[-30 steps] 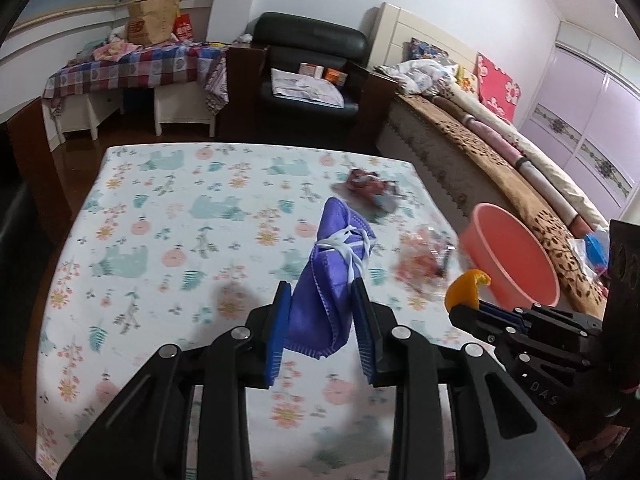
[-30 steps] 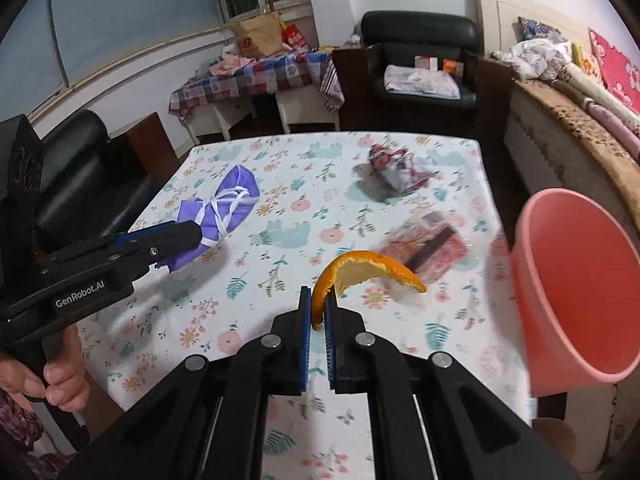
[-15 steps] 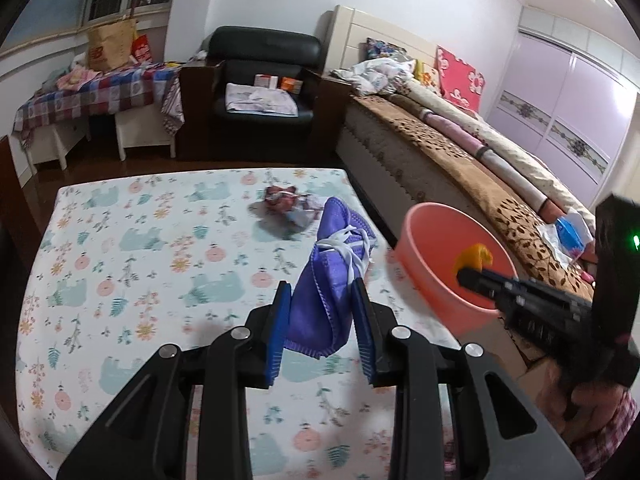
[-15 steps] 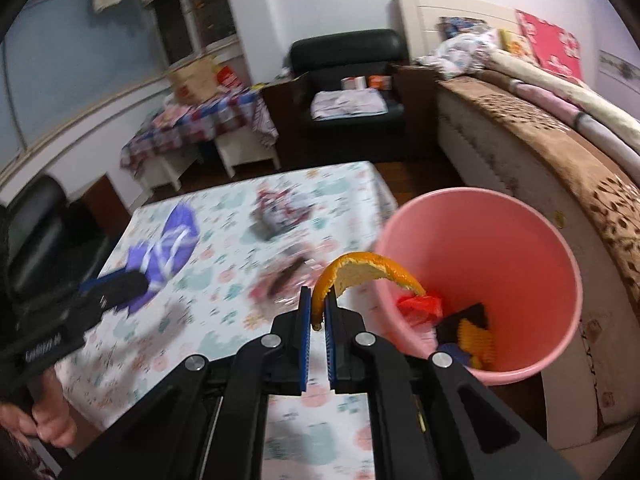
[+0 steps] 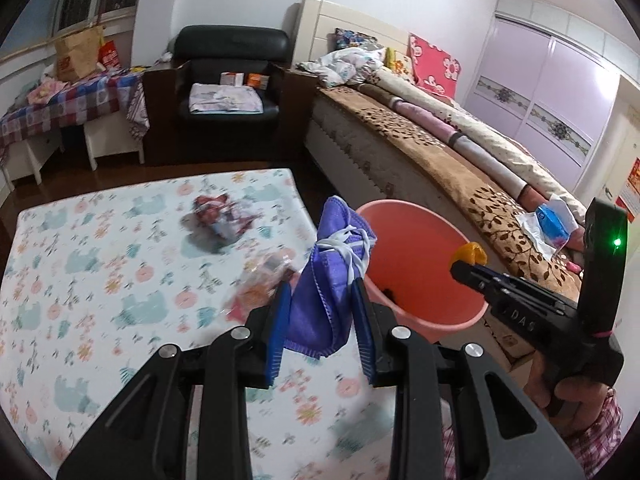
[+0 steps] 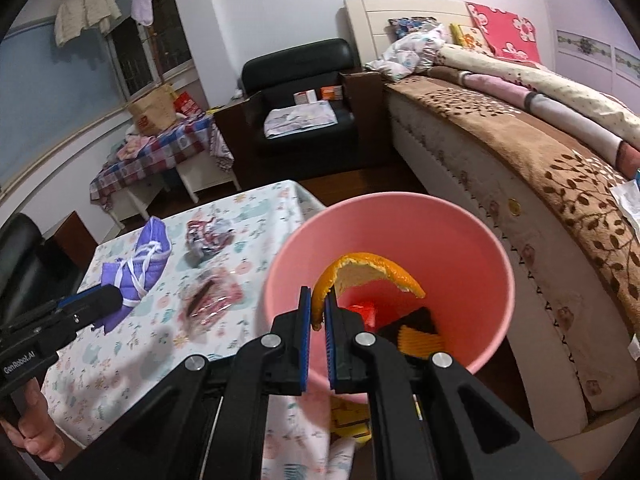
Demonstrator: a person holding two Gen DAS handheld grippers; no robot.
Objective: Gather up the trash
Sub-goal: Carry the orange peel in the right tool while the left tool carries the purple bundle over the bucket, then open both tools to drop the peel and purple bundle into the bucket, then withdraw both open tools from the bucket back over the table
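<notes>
My left gripper [image 5: 320,304] is shut on a crumpled purple face mask [image 5: 332,272] with white straps, held above the table's right edge beside the pink bin [image 5: 416,308]. My right gripper [image 6: 318,312] is shut on a curved orange peel [image 6: 372,268], held over the open mouth of the pink bin [image 6: 472,248]. The bin holds red and dark wrappers [image 6: 416,332]. In the left wrist view the right gripper [image 5: 460,266] reaches over the bin with the peel [image 5: 470,252] at its tip. On the table lie a crumpled printed wrapper [image 5: 224,216] and a clear plastic wrapper [image 5: 260,280].
The table [image 5: 100,280] has a floral cloth and stands left of the bin. A bed [image 6: 560,168] with a brown cover runs along the right. A black armchair [image 5: 232,84] and a checked side table [image 5: 68,100] stand at the back. A hand [image 5: 568,396] grips the right tool.
Both grippers have swung rightward from over the table toward the pink bin. The orange peel now hangs over the bin's mouth, and the mask is at the table's right edge.
</notes>
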